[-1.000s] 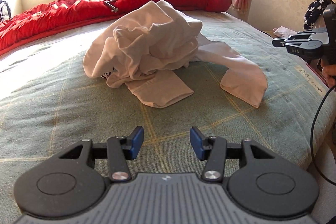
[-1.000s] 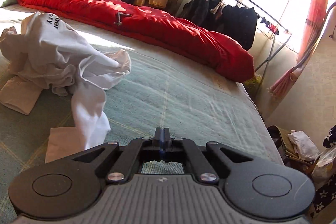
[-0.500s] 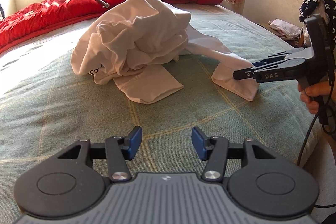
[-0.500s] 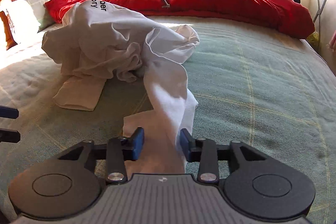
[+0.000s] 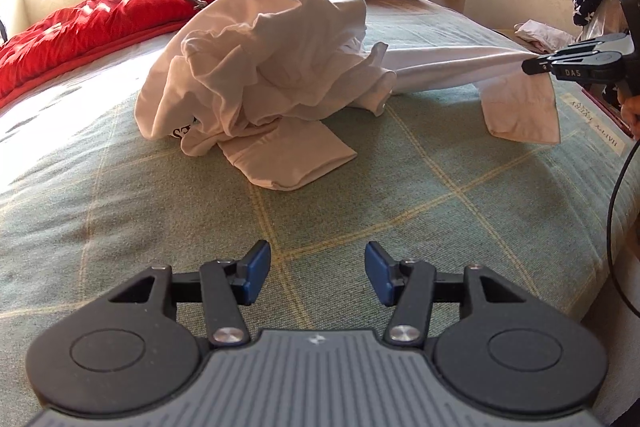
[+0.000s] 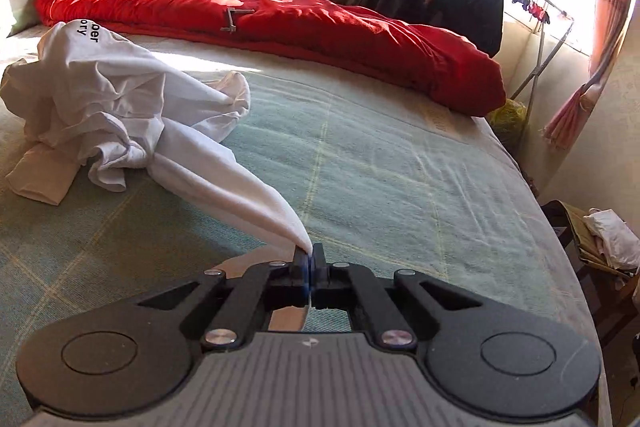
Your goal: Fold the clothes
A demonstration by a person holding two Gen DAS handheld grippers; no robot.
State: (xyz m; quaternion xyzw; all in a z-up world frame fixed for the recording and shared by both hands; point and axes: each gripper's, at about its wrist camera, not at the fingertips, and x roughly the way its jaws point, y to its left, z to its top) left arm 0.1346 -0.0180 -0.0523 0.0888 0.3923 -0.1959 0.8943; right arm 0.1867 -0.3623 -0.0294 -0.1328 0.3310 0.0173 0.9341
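Sleeve point(image 6: 240, 195) pinched in closed right gripper point(image 6: 309, 259), drawn taut, probably to untangle crumpled shirt point(image 5: 256, 67). Left gripper point(image 5: 316, 273) hovers, jaws apart, empty.

I see white shirt point(image 5: 272, 67) with black lettering | bedcover point(image 5: 360, 195) under it green, yellow-checked | quilt point(image 6: 320, 27) beyond shirt red | my gripper pads point(image 5: 256, 273) blue, bodies black
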